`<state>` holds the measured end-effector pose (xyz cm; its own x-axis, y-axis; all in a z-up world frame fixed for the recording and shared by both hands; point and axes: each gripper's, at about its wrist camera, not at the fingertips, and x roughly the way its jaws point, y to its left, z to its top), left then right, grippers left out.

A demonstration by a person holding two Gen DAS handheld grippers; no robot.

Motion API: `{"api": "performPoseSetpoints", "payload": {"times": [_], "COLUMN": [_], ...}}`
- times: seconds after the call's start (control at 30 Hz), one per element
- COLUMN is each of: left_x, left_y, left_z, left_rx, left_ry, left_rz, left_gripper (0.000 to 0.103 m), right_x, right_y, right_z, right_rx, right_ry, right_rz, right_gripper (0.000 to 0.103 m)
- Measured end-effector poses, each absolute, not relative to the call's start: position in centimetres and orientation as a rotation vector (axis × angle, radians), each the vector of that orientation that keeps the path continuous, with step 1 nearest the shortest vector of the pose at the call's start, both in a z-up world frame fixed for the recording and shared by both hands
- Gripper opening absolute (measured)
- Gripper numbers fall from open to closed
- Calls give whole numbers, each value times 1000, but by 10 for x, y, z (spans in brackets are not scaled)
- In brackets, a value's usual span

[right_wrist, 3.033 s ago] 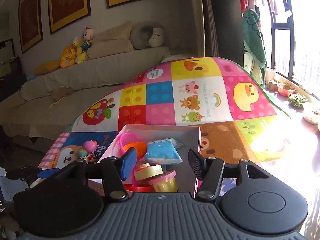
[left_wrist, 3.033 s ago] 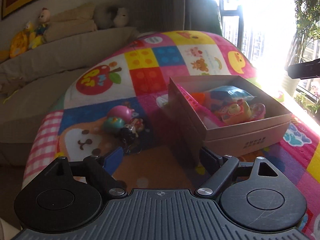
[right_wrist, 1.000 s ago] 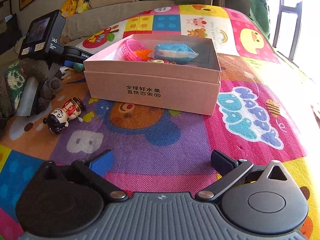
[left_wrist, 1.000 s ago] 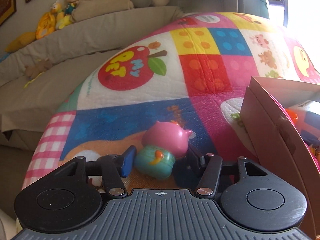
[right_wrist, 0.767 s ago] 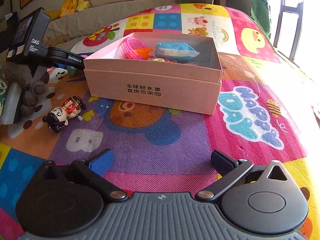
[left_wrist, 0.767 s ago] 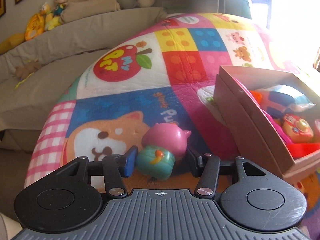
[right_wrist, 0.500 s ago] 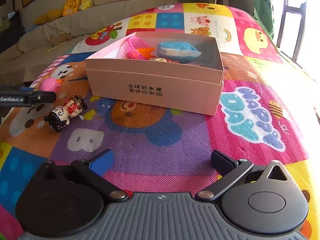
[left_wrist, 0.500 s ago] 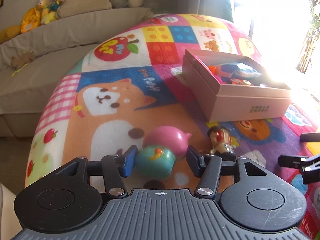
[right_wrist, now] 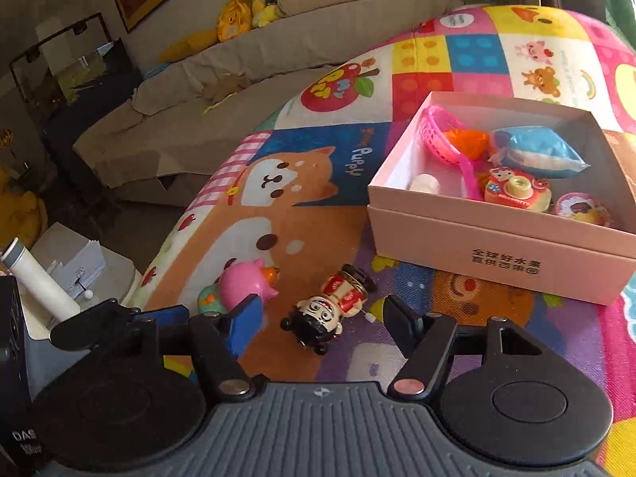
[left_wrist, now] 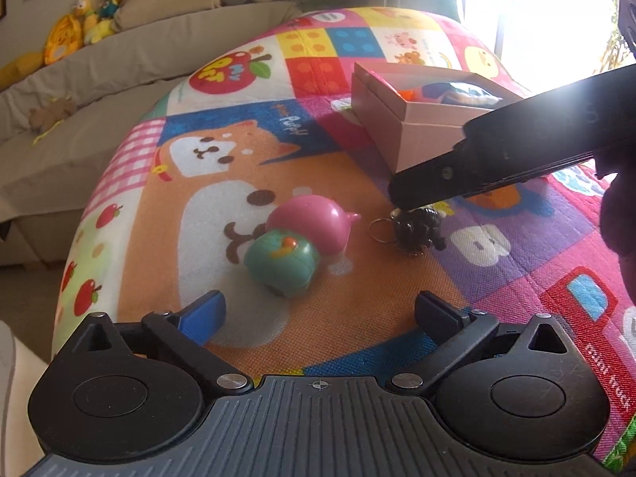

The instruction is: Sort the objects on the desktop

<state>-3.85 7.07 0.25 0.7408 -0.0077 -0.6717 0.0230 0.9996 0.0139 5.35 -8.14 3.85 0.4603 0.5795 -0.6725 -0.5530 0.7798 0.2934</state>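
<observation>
1. On the play mat (right_wrist: 310, 246), between the spread fingers of the right gripper (right_wrist: 322, 318), a small doll figure (right_wrist: 330, 310) with a black head and red-and-white body lies on its side; neither fingertip touches it.
2. Just to its left lies the pink-and-green toy (left_wrist: 302, 246), also loose on the mat, ahead of the left gripper (left_wrist: 318, 312).
3. That left gripper has its jaws wide apart with nothing between them; the toy sits beyond the fingertips, not in contact.
4. From the left wrist view, the right gripper's dark finger (left_wrist: 477, 167) reaches in from the right, directly over the doll's black head and key ring (left_wrist: 379, 230).
5. Further right on the mat stands the pink box (right_wrist: 497, 246), open on top, holding a pink basket (right_wrist: 439, 135), a blue pouch (right_wrist: 536, 151), a toy camera (right_wrist: 516, 189) and other small pieces.
6. Behind the mat runs a beige sofa (left_wrist: 119, 39) with plush toys (left_wrist: 91, 20) on its back.
</observation>
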Motion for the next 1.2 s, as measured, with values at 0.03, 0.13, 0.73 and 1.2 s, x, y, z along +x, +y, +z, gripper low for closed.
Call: {"api": "performPoseSetpoints", "payload": {"times": [0.03,0.13,0.73,1.2], "left_x": [-39,-39,-37,-36], "left_y": [71,71,71,70], "left_z": [2,2,2,2], "left_rx": [16,16,15,13], "left_ry": [736,735,740,739], "left_rz": [-19,-19,-21,-22], "left_gripper": [103,103,103,103], "right_x": [56,58,5,29], "right_y": [-75,-64,-160,-182], "right_z": [35,25,30,31], "right_rx": [19,-40,-574,-196], "right_ry": [843,878,562,634], "right_rz": [690,683,253,302], "right_gripper": [64,42,53,62]}}
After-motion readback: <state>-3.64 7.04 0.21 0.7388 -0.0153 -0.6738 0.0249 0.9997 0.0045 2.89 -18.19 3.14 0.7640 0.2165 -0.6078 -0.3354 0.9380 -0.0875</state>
